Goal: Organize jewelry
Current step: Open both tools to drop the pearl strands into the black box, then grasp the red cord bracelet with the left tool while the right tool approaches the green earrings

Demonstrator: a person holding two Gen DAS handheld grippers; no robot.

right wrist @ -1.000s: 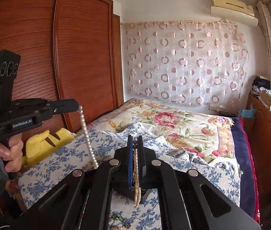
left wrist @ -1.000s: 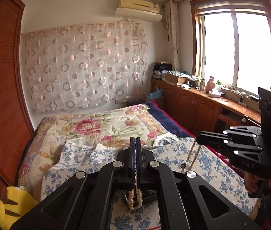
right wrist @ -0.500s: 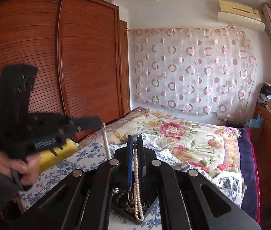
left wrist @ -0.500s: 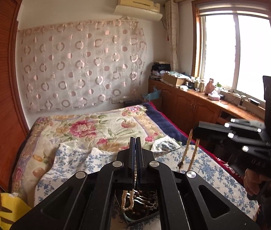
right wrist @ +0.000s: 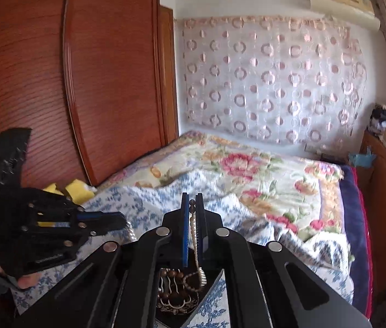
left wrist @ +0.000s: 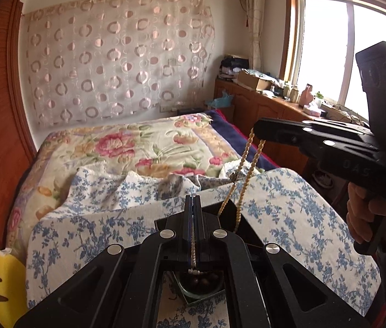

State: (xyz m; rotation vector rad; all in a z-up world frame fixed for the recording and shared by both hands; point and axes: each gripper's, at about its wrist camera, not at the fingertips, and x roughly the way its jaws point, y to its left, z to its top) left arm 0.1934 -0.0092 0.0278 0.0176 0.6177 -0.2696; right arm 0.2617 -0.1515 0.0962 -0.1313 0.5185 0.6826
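A floral quilt point(left wrist: 127, 150) covers the bed beside a wooden wardrobe point(right wrist: 56, 95).

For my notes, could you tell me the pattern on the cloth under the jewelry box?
Blue floral print on white cloth, clearest in the left wrist view.

Open blue-flowered cloth point(left wrist: 288, 213) lies left and right of the black jewelry box point(right wrist: 209, 281). Two taut strands of the pearl necklace point(left wrist: 243, 183) cross the space above the box's far-right corner.
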